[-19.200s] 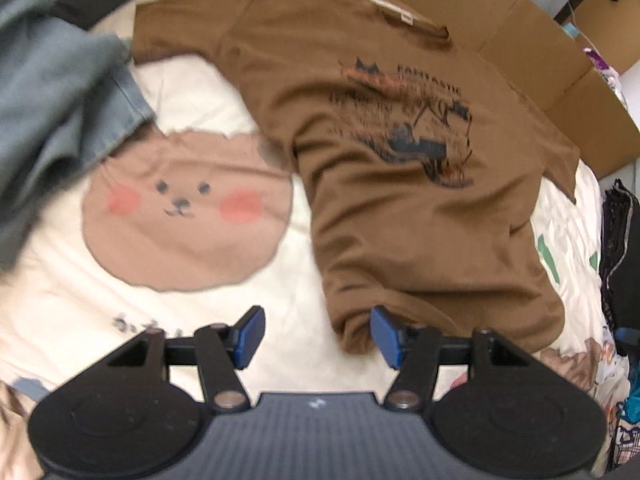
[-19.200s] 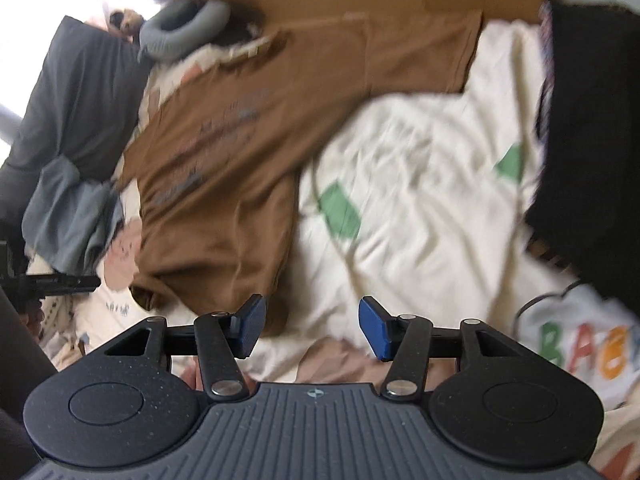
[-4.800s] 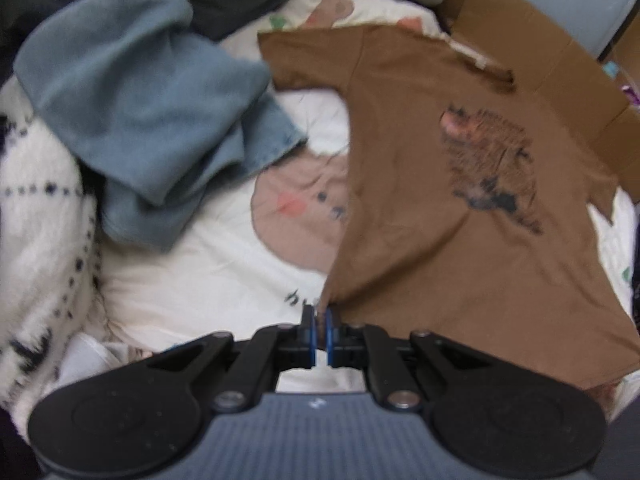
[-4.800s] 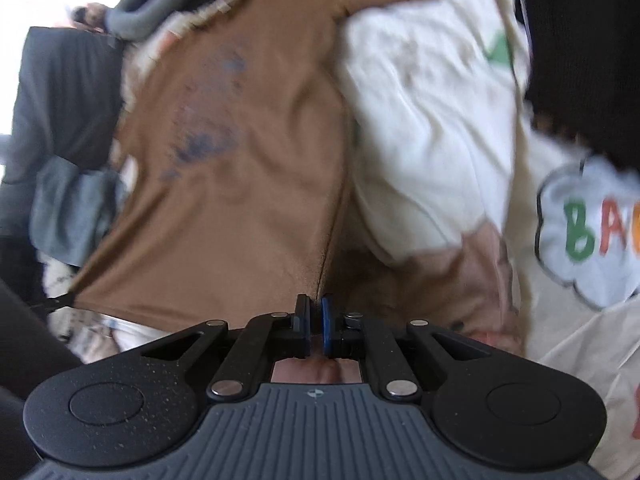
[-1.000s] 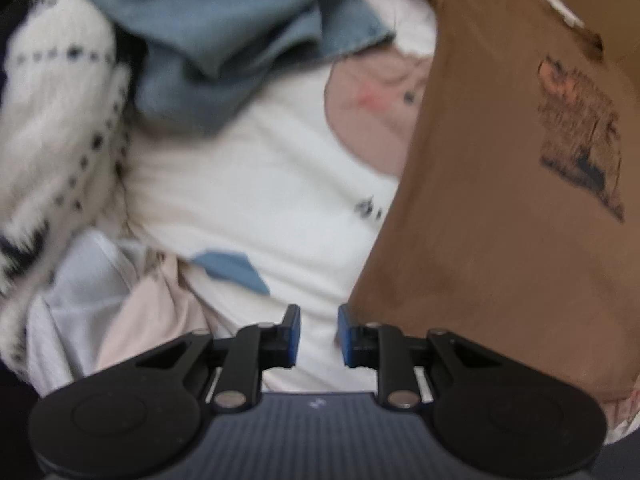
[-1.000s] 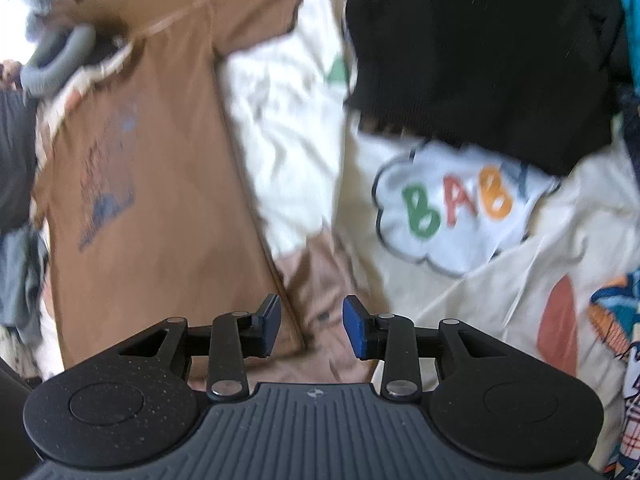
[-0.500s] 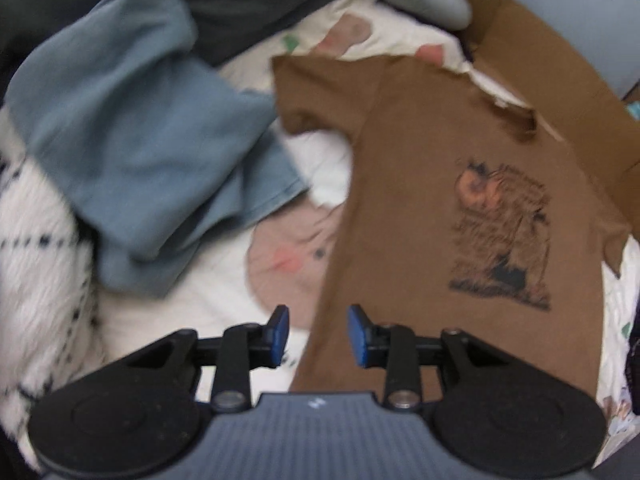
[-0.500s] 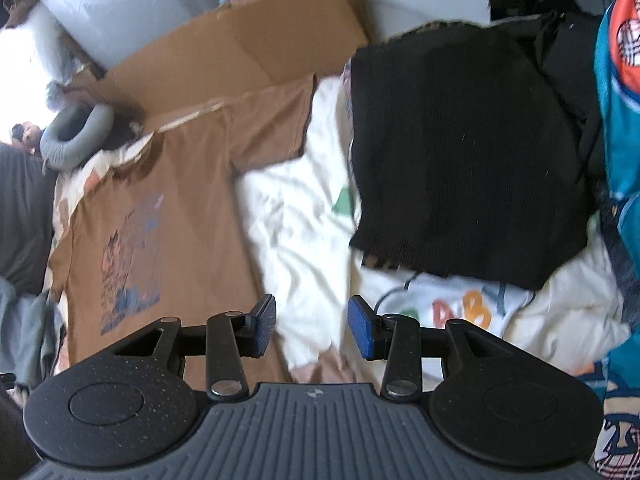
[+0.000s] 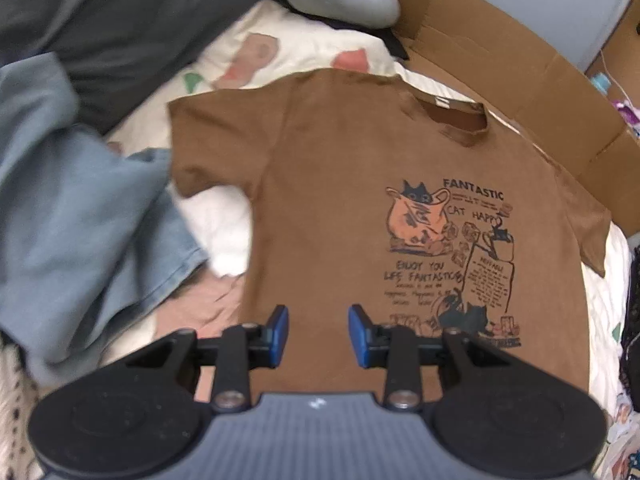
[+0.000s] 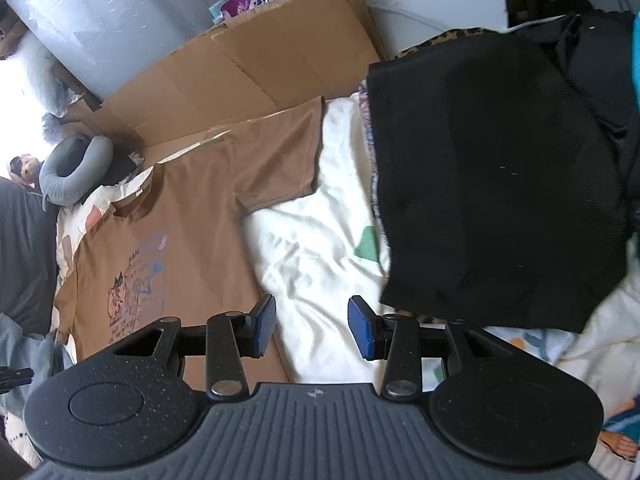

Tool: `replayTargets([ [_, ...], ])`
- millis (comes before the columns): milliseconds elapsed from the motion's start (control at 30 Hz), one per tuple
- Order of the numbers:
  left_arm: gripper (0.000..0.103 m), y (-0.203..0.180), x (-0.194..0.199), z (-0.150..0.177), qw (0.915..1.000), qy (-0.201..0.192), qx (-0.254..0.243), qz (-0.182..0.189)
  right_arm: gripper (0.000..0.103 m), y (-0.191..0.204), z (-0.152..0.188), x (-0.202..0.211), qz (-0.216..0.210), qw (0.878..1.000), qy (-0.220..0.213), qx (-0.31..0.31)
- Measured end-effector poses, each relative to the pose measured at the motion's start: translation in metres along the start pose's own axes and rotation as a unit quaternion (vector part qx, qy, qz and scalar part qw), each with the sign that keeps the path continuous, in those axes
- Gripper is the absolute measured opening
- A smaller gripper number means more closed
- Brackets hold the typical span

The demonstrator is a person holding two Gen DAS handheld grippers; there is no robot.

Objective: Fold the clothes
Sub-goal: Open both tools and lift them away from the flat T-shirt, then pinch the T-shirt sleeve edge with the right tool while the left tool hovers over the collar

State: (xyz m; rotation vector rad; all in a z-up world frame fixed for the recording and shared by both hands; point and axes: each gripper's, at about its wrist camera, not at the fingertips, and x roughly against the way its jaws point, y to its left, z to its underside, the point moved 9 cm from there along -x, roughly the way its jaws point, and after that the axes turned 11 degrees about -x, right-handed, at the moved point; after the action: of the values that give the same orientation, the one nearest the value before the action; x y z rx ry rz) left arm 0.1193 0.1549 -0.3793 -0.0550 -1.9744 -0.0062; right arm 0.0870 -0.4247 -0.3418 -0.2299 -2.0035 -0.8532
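A brown T-shirt [image 9: 340, 184] with a cat print lies flat and face up on the cream bedsheet, collar toward the cardboard. My left gripper [image 9: 318, 330] hovers open above the shirt's lower left body, with only cloth seen far below the blue pads. In the right wrist view the same brown T-shirt [image 10: 188, 224] lies at the left, its right sleeve spread toward the middle. My right gripper [image 10: 312, 328] stands open over bare white sheet [image 10: 316, 240], just right of the shirt's side edge. Nothing is held in either one.
Blue-grey clothes [image 9: 72, 208] are heaped left of the shirt. A black garment [image 10: 492, 184] lies right of the sheet. Flattened cardboard [image 10: 240, 68] lines the far edge. A grey neck pillow [image 10: 72, 172] sits at the far left corner.
Both grippers have left the shirt's bottom hem and travelled up along its sides. The left jaws widened a little; the views now take in the sleeves and collar.
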Motion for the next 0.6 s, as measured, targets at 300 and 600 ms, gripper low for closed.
replayTargets([
  [300,0.035,-0.055,-0.065,-0.039,0.9985,0.007,-0.047,0.027,0.047,0.012,-0.009,-0.061,-0.012,1.000,0.009,-0.008],
  [600,0.035,-0.109,-0.126,-0.072,0.9936,0.006,-0.095,0.060,0.047,0.021,-0.020,-0.132,-0.035,0.998,0.035,-0.034],
])
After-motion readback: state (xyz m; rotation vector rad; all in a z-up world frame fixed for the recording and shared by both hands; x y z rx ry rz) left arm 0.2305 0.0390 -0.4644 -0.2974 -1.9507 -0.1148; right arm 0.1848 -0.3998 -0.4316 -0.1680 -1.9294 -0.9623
